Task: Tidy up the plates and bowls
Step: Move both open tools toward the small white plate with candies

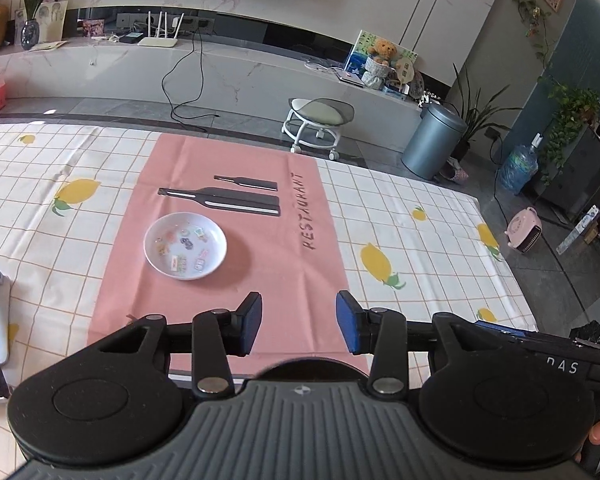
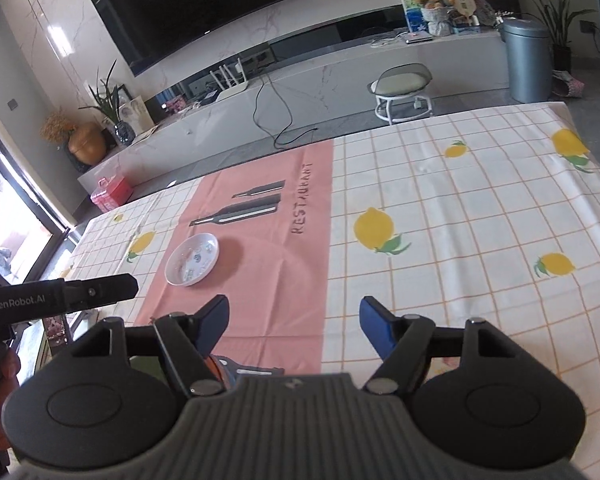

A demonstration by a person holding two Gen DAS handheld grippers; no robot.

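At centre-left of the left wrist frame: one plate (image 1: 185,245), small, round, white, shallow with a raised rim, its face scattered with small coloured printed motifs too fine to identify. It lies flat on a pink placemat (image 1: 228,240) printed with dark bottle shapes and the word RESTAURANT, spread over a white checked tablecloth (image 1: 420,240) with yellow lemons that covers the table. The plate casts a shadow to its right on the mat.

Left gripper (image 1: 299,322): jaws stand partly apart, blue pads facing each other, nothing between them. The plate sits above and left of the gap in the frame, apart from both pads.

Right gripper (image 2: 293,326): jaws stand wide apart, nothing gripped. In the right wrist frame the plate (image 2: 192,259) appears tilted by the lens, left of centre on the same mat, above and left of the left-hand pad and clear of it. A second black tool body marked GenRobot.AI enters at the left edge, below the plate.
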